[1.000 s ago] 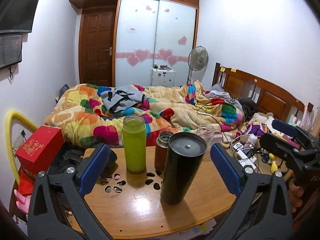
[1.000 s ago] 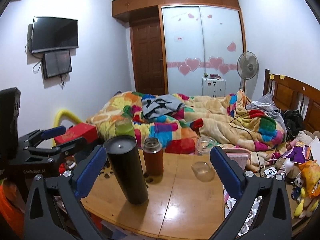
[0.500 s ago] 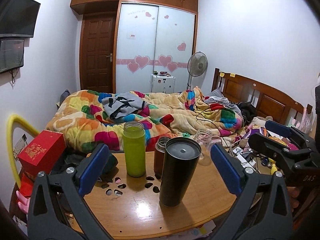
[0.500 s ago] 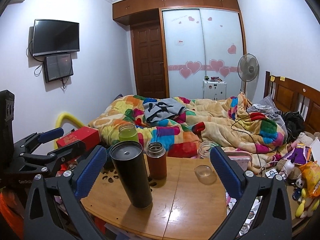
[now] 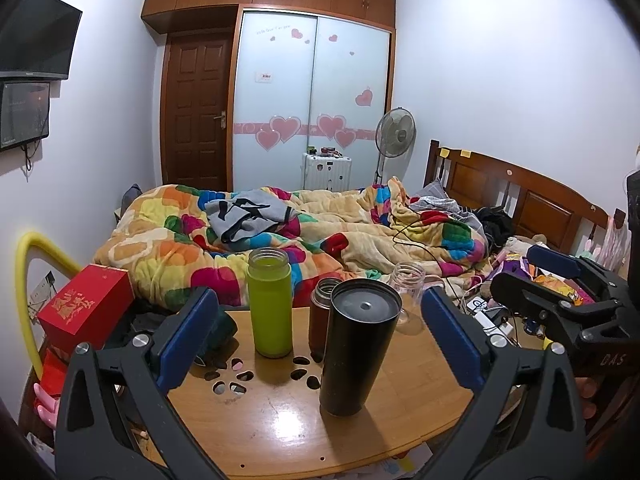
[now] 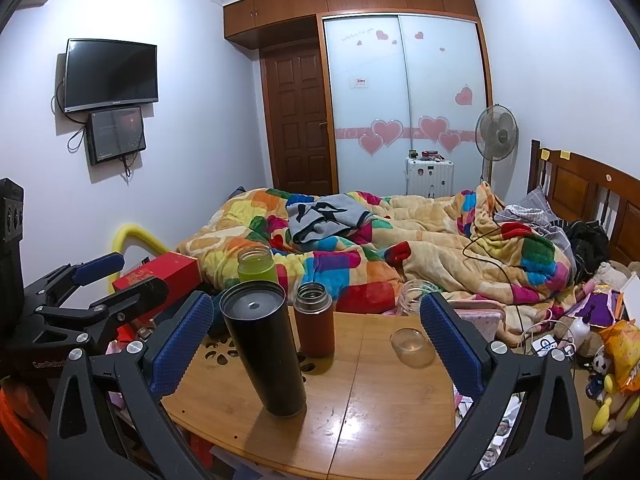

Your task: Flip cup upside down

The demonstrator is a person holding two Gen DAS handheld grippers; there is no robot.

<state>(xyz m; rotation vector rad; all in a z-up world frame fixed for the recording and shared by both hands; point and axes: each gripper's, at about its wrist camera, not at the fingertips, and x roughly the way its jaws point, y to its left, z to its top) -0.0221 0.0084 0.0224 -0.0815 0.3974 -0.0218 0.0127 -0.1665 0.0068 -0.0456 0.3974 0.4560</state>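
Observation:
A tall black cup (image 5: 354, 344) stands on the wooden table (image 5: 280, 432), its flat base end up; it also shows in the right wrist view (image 6: 266, 344). My left gripper (image 5: 318, 344) is open, pulled back from the cup, its blue pads (image 5: 188, 336) wide on either side. My right gripper (image 6: 316, 344) is open and empty, also back from the table; the cup stands near its left pad (image 6: 180, 344). Each gripper shows in the other's view, right (image 5: 560, 304) and left (image 6: 92, 292).
A green bottle (image 5: 269, 304), a brown flask (image 6: 314, 324), a clear jar (image 5: 406, 292) and a small glass lid (image 6: 412, 346) stand on the table. A red box (image 5: 88, 304) is at left. A bed with a colourful quilt (image 5: 320, 232) lies behind.
Both grippers have drawn back and risen a little from the table. The black cup stands where it was, untouched.

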